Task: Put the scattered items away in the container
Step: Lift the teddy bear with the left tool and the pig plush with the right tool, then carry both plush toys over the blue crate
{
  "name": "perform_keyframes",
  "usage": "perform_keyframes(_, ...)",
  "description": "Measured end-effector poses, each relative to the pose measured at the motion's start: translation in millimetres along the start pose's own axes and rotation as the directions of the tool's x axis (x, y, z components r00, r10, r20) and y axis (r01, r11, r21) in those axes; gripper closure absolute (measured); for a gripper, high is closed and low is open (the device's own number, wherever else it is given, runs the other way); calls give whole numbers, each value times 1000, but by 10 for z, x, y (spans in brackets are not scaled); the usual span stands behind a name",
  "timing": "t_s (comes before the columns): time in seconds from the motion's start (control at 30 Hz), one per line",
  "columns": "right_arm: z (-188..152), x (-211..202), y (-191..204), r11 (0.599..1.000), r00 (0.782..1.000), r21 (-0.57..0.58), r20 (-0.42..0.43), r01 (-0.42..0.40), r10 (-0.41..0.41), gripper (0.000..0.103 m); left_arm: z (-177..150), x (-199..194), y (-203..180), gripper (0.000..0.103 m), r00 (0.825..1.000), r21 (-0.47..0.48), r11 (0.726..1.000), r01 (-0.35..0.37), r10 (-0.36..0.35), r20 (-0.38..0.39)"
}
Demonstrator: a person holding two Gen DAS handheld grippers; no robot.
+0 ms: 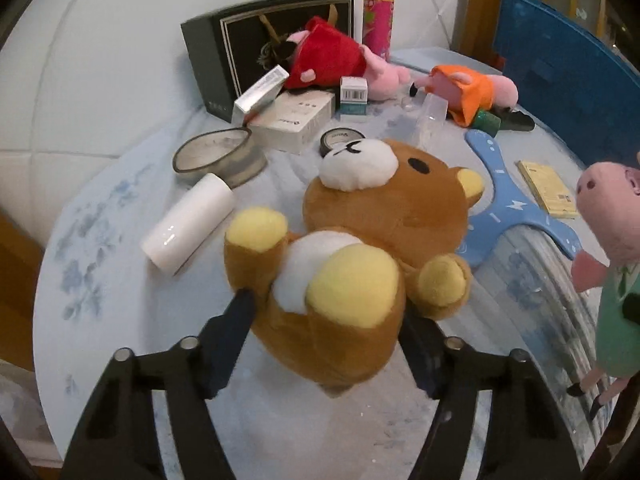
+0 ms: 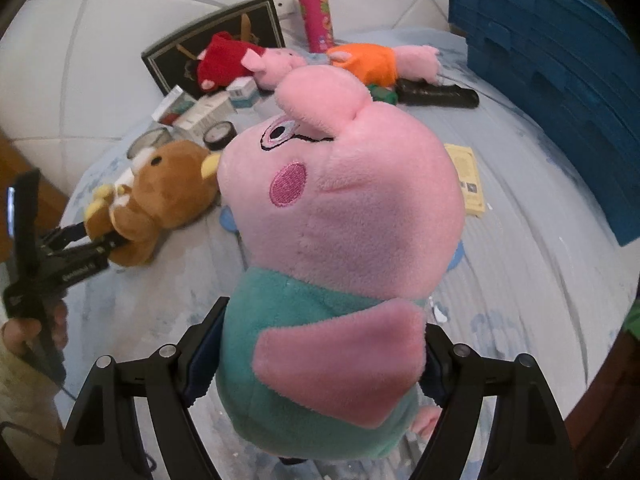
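Observation:
My left gripper (image 1: 324, 320) is shut on a brown plush bear (image 1: 360, 240) and holds it by the lower body above the bed; the bear also shows in the right wrist view (image 2: 168, 196). My right gripper (image 2: 320, 344) is shut on a pink plush pig in a green shirt (image 2: 344, 216), which fills that view; it also shows at the right edge of the left wrist view (image 1: 612, 240). The blue plastic crate (image 2: 552, 80) stands at the far right of the bed (image 1: 120, 300).
On the bed lie a pig in red (image 1: 328, 56), a pig in orange (image 1: 468, 88), a dark box (image 1: 224, 56), a pink can (image 1: 378, 20), small cartons (image 1: 296, 116), tape rolls (image 1: 220, 156), a white bottle (image 1: 188, 224), a blue boomerang (image 1: 504, 196), a yellow pad (image 1: 548, 192), a black remote (image 2: 436, 96).

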State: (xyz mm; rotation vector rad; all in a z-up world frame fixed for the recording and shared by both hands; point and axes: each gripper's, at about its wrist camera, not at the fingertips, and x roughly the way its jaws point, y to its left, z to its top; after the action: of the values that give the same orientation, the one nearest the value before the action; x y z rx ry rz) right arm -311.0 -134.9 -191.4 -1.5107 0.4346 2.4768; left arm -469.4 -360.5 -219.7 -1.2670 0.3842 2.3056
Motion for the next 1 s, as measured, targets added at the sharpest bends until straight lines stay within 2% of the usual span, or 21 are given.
perform_keyframes(0.07, -6, -3, 18, 1000, 1000, -1, 1, 15, -15, 22, -21, -52, 4, 56, 1000, -18, 1000, 6, -6, 3)
perform_keyframes(0.17, -3, -16, 42, 1000, 1000, -2, 11, 23, -23, 22, -64, -141, 1, 69, 1000, -36, 999, 2, -2, 6)
perform_keyframes(0.2, 0, -22, 49, 1000, 1000, -2, 16, 24, -24, 22, -79, -199, 1, 78, 1000, -43, 999, 7, -6, 14)
perform_keyframes(0.5, -10, -273, 185, 999, 997, -39, 69, -18, 20, 22, -130, -641, -80, 79, 999, -71, 997, -2, 5, 45)
perform_keyframes(0.7, -15, -458, 193, 997, 995, -65, 95, -32, 38, 22, -65, -987, -187, 80, 995, -82, 997, -9, 17, 101)
perform_keyframes(1.0, 147, -994, -8, 992, 977, -117, 205, -37, 61, 22, 117, -1519, -579, 80, 979, -101, 995, -13, 33, 201)
